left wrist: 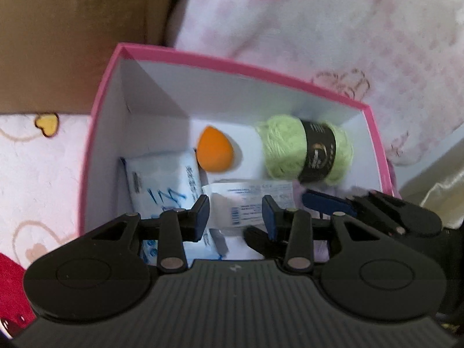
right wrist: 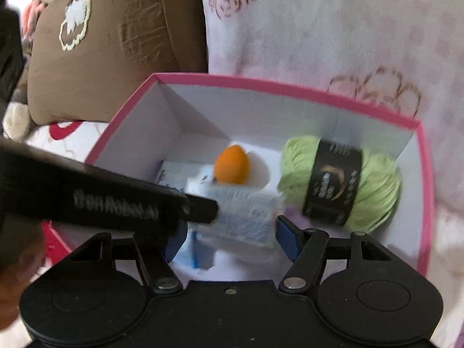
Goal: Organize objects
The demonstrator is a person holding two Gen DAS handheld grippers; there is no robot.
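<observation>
A pink box with white inside (left wrist: 232, 66) (right wrist: 278, 88) holds an orange egg-shaped sponge (left wrist: 214, 152) (right wrist: 232, 165), a green yarn ball with a black band (left wrist: 307, 150) (right wrist: 342, 179), a blue-and-white tissue pack (left wrist: 162, 179) (right wrist: 174, 177) and a white printed packet (left wrist: 240, 203) (right wrist: 246, 214). My left gripper (left wrist: 235, 214) is open, its jaws on either side of the white packet above the box. My right gripper (right wrist: 229, 240) is open just behind the same packet. It shows at the right in the left wrist view (left wrist: 327, 206).
The box sits on a pink patterned blanket (left wrist: 333, 29) (right wrist: 333, 29). A brown cushion (left wrist: 72, 29) (right wrist: 116, 43) lies behind the box at the left. The left gripper's black body (right wrist: 101, 200) crosses the right wrist view. A red object (left wrist: 11, 284) lies at the lower left.
</observation>
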